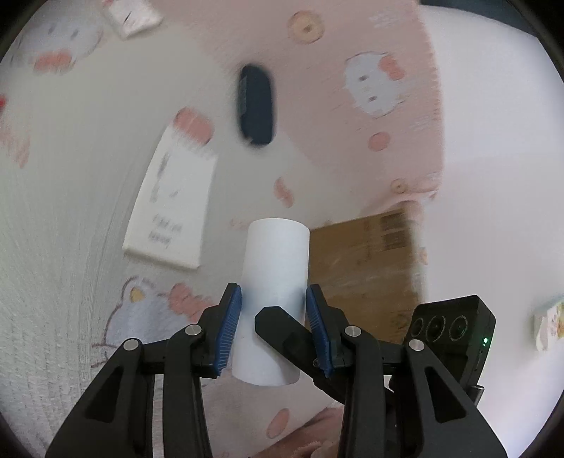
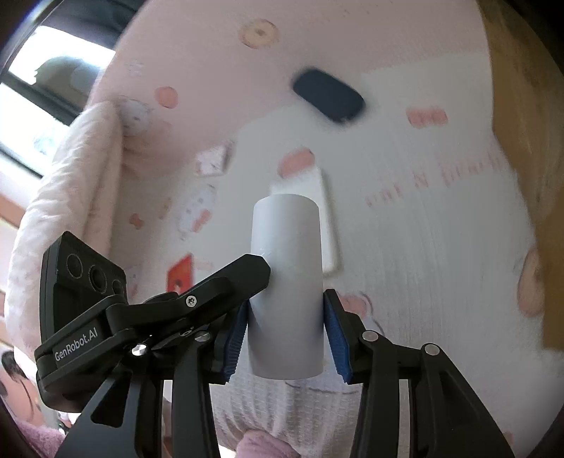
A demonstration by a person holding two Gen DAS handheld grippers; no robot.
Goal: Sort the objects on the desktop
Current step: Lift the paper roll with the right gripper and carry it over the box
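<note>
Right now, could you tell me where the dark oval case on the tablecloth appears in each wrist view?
Left wrist: dark oval case lies upper centre, above the held white cylinder.
Right wrist: it lies upper right of centre.
Shared landmark: the white booklet.

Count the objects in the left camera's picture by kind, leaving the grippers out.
White tube: 1
Dark oval case: 1
White booklet: 1
Cardboard box: 1
Small packets: 2
Total: 6
</note>
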